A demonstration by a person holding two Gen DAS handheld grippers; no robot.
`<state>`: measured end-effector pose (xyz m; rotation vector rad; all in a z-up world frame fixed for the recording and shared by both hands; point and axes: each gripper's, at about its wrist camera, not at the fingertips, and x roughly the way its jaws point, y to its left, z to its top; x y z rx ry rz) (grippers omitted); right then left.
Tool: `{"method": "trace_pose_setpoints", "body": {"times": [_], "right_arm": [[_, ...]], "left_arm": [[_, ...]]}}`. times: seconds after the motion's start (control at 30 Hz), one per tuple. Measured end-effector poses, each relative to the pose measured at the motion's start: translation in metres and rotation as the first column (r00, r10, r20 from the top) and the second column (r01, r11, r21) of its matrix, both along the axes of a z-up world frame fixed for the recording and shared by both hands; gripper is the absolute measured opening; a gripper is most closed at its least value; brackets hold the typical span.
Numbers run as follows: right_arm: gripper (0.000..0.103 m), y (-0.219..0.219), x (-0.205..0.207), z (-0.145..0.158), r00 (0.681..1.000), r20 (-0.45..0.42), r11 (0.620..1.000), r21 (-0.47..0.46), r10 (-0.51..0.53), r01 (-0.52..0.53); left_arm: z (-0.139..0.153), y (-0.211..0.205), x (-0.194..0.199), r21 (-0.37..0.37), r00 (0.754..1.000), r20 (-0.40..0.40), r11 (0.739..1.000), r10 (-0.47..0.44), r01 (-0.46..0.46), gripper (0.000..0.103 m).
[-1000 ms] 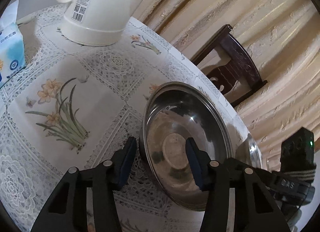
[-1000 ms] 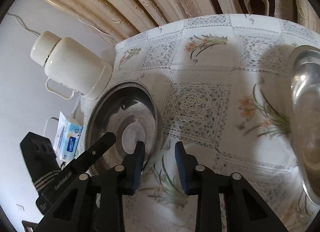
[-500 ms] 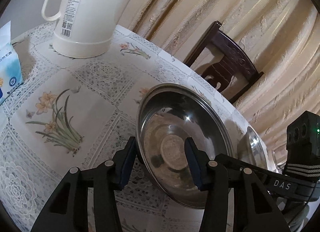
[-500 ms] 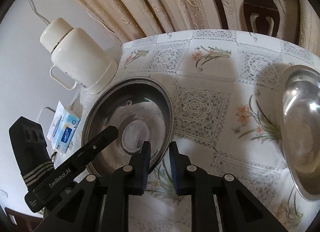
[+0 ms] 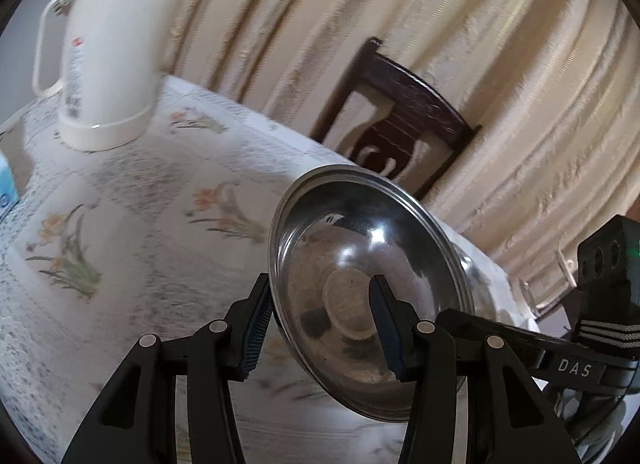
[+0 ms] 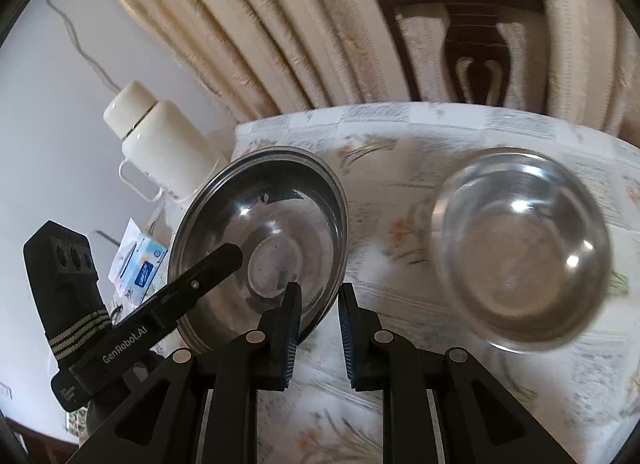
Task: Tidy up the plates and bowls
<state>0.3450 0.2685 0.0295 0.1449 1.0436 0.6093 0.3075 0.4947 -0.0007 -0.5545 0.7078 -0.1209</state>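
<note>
Two steel bowls, one flask [image 6: 160,148], one tissue pack [image 6: 138,264], one chair [image 6: 464,24]: bowl [image 5: 360,276] tilted up off the surface [image 5: 132,192], left tool [image 5: 320,320] pinching its near rim, right tool [image 6: 318,328] straddling the opposite rim, can't tell if it's clamped. Second bowl [image 6: 524,248] sits on the surface to the right. Risk: thin slick rim slips from the pads, or uneven pull tips the bowl into a clattering drop onto the second bowl

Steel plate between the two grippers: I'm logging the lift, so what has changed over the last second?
The steel plate has come up off the tablecloth and now tilts, carried along with both grippers. The right gripper narrowed around its rim; the left gripper straddles the opposite rim at the same spread as before. The flask, tissue pack and second bowl stayed put.
</note>
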Motion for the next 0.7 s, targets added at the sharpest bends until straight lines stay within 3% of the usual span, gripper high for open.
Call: {"method": "trace_pose_setpoints", "body": {"times": [0.37, 0.7], "right_arm": [[0.02, -0.085, 0.004, 0.015, 0.987, 0.028, 0.987, 0.032, -0.156, 0.156], [0.02, -0.13, 0.031, -0.013, 0.97, -0.024, 0.969, 0.051, -0.242, 0.243]], "left_arm": [[0.025, -0.09, 0.034, 0.021, 0.99, 0.038, 0.99, -0.137, 0.137, 0.05], [0.013, -0.145, 0.073, 0.027, 0.98, 0.015, 0.979, -0.2, 0.2, 0.05]]}}
